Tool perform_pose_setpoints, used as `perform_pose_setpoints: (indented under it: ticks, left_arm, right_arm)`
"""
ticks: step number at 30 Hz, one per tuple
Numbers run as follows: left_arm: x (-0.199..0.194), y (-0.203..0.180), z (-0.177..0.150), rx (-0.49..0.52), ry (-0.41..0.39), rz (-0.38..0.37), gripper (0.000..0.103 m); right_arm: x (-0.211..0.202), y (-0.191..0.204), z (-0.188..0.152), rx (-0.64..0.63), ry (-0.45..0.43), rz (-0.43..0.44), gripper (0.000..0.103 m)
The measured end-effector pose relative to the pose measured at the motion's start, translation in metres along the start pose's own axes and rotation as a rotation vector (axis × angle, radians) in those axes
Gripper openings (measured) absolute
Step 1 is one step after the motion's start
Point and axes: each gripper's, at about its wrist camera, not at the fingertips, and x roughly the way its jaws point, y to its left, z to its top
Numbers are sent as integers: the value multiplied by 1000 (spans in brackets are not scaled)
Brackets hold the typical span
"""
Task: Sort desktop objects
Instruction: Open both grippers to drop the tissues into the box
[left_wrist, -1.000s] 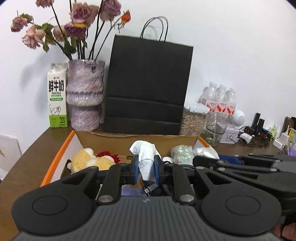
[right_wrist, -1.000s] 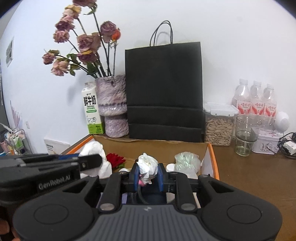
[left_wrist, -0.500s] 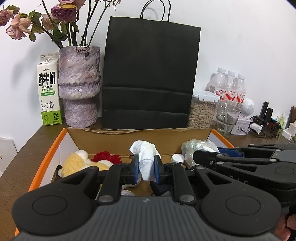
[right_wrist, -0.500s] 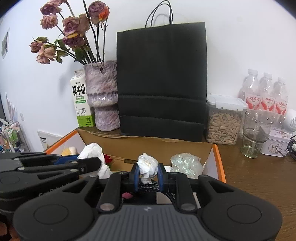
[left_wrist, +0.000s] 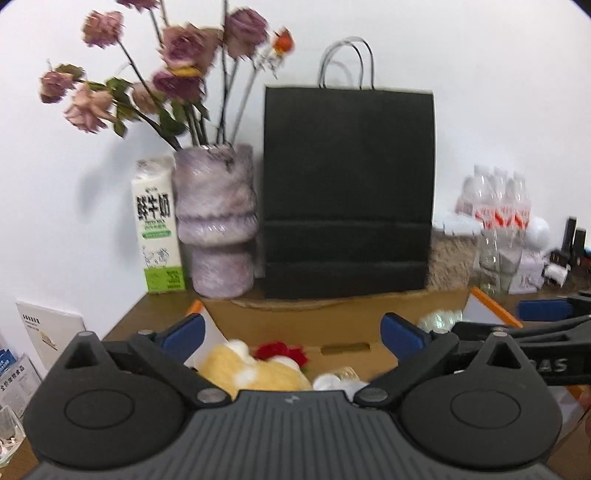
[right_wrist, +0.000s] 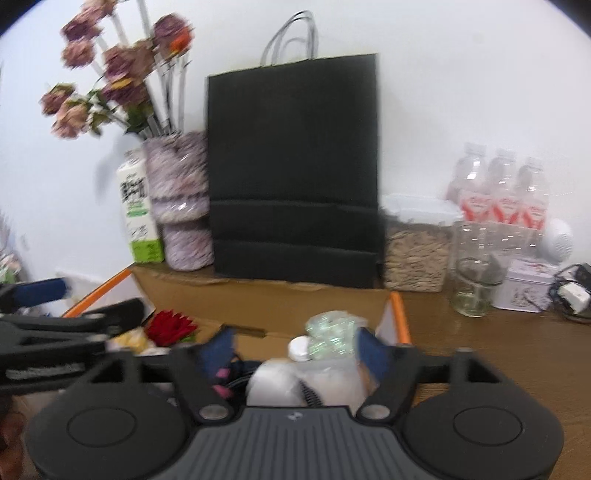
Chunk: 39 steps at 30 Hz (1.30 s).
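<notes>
1. Over the cardboard box (left_wrist: 343, 325) on the counter (right_wrist: 480, 350), both claws are opening.
2. Left claw (left_wrist: 291, 332) – jaws spread wide, gripping nothing; below and between them lie a yellow plush toy (left_wrist: 255, 373) and a red flower (left_wrist: 282, 352) in the box.
3. Right claw (right_wrist: 295, 347) – jaws parting, pressing on nothing; a white crumpled wad (right_wrist: 273, 384) and a clear plastic wrap (right_wrist: 330, 332) lie between them in the box.
4. Beyond both claws stand a black paper bag (left_wrist: 347, 192), a vase (left_wrist: 216, 221) and a milk carton (left_wrist: 157, 225).
</notes>
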Motion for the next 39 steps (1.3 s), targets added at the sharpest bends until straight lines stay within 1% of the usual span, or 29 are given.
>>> perform_pose_setpoints:
  ticks: [1,2,6,10,20,27,39]
  left_arm:
    - [-1,3,1,-6,-1,-1,103]
    - [-2,4,2,-8,-2,0,103]
    - [-1,5,3,8,9,5,103]
    - [1,5,-1,19,24,6,103]
    - [-8,8,-6,20,25,12,103]
    - [-24,9,-9,18,25,14,103]
    - [-67,6,-14,8,16,18,103]
  right_arm:
    - [-1,-3,1,12,-8,-4,100]
    - [-1,-5,2,20,-11,2,103]
    - [-3,-6,2,36,0,49,103]
    - [-5,-2,1,17,0,51,103]
    - [-11,4,0,2,-4,52,103]
    - [-26,11,-3,-22,-21,47,103]
    - [-69,17,-13,-14,-42,45,103]
